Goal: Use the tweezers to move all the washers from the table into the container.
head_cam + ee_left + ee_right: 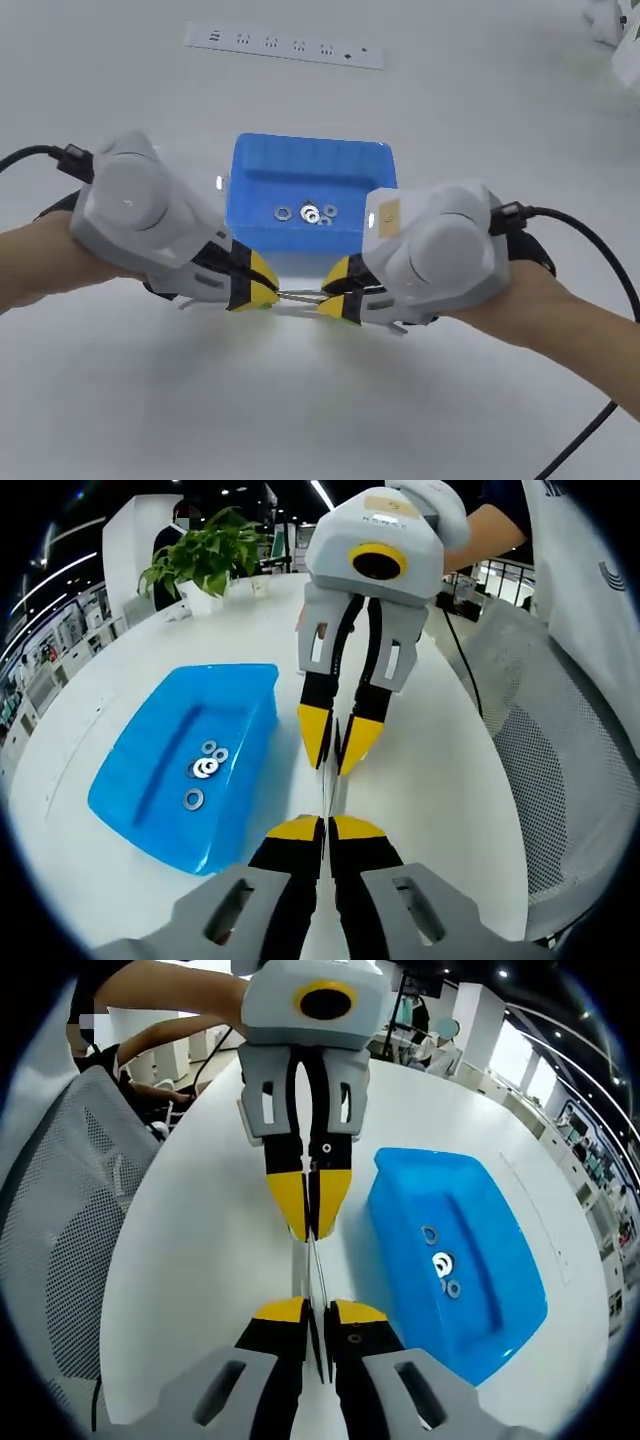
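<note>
Head view, tweezers: the tweezers (298, 295) lie level between the two grippers, just in front of the container (310, 152).
Head view, grippers: the left gripper (262, 283) and the right gripper (335, 290) face each other tip to tip above the table (300, 410).
Head view, washers: the washers (310, 213) lie clustered on the container floor.
Head view, other: a power strip (285, 46) lies beyond the container.
Left gripper view, claw: the left gripper (325, 827) has its jaws pressed nearly together on the tweezers (327, 795).
Left gripper view, opposite: the right gripper (338, 742) pinches the far end.
Left gripper view, container: the container (160, 742) holds the washers (205, 768).
Right gripper view, claw: the right gripper (318, 1312) is closed to a narrow slit on the tweezers (313, 1270).
Right gripper view, opposite: the left gripper (310, 1205) is clamped on the other end.
Right gripper view, container: the container (500, 1250) sits beside, with the washers (440, 1260) inside.
</note>
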Demonstrator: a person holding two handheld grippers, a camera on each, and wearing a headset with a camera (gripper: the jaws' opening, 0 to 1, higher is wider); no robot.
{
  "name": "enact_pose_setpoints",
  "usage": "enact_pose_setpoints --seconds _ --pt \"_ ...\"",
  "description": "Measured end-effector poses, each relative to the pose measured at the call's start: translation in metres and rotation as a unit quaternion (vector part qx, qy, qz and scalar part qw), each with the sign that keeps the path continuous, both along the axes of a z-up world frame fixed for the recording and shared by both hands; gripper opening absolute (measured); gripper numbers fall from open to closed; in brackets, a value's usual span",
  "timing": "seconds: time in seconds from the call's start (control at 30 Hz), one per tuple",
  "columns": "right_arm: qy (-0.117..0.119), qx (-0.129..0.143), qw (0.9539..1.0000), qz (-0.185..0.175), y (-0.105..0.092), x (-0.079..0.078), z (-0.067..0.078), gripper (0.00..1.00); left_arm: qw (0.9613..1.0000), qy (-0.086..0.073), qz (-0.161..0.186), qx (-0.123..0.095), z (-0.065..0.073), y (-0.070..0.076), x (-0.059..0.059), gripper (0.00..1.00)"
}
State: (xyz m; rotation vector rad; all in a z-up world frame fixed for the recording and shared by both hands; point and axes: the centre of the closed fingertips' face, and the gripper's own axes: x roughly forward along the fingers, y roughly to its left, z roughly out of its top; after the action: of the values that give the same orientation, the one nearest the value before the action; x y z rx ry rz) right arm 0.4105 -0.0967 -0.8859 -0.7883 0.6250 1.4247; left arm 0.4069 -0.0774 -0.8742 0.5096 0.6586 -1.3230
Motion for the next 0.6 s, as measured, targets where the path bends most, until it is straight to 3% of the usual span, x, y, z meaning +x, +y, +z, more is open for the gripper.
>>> enact_pose_setpoints --seconds 0.1,0.3,0.4,0.43,0.47,0.6 --pt "-0.005 -0.004 1.0 0.003 0.001 0.0 -0.002 0.1 0.9997 -0.012 -0.001 0.023 -0.006 0.002 0.003 0.07" --pt "-0.007 -0.014 0.9999 0.007 -0.001 0.001 -0.006 0.1 0.9995 -0.007 0.002 0.032 -0.01 0.003 0.004 0.07" --pt "0.0 -0.015 0.9999 0.002 -0.001 0.002 -0.006 0.11 0.9992 0.006 0.014 0.036 -0.011 0.005 0.004 0.08" --pt "0.0 -0.016 0.9999 0.001 -0.001 0.002 -0.006 0.11 0.9989 0.026 0.023 0.033 -0.012 0.005 0.0 0.11" --pt "0.001 -0.016 0.9999 0.0 -0.001 0.002 -0.006 0.11 0.9987 0.03 0.026 0.03 -0.012 0.005 0.0 0.13" --pt "0.011 -0.016 0.9997 -0.013 -0.001 0.003 -0.007 0.12 0.9987 0.02 0.031 0.037 -0.012 0.008 0.003 0.13"
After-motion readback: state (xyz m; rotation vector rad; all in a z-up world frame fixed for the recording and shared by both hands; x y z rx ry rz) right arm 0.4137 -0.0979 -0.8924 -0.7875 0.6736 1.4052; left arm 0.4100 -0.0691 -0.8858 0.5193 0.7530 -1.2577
